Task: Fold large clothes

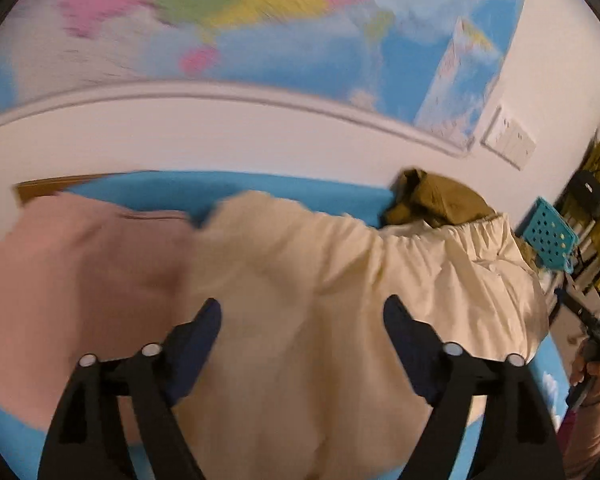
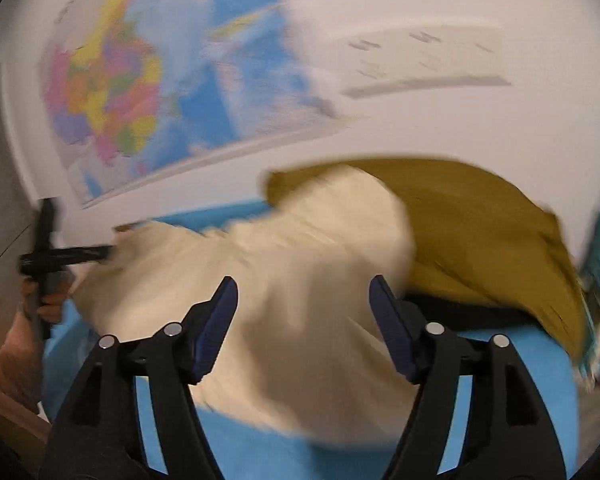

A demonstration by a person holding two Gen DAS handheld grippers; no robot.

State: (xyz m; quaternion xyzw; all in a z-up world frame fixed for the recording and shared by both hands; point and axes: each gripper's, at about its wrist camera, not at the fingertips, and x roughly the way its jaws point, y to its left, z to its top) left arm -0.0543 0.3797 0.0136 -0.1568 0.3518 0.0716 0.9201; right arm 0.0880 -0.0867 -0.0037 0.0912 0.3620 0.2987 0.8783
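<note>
A large cream garment lies bunched on the blue surface; in the right wrist view the cream garment is blurred by motion. My left gripper hovers over it, open, with cloth showing below the gap but none pinched by the fingers. My right gripper is open above the same garment, its fingers free of the cloth. A pink garment lies to the left. An olive-brown garment is heaped behind the cream one; the right wrist view shows the olive garment at the right.
A coloured wall map hangs on the white wall behind. A teal perforated basket and a shelf stand at the right. The other hand with its gripper shows at the right edge; the left hand's gripper shows at the left.
</note>
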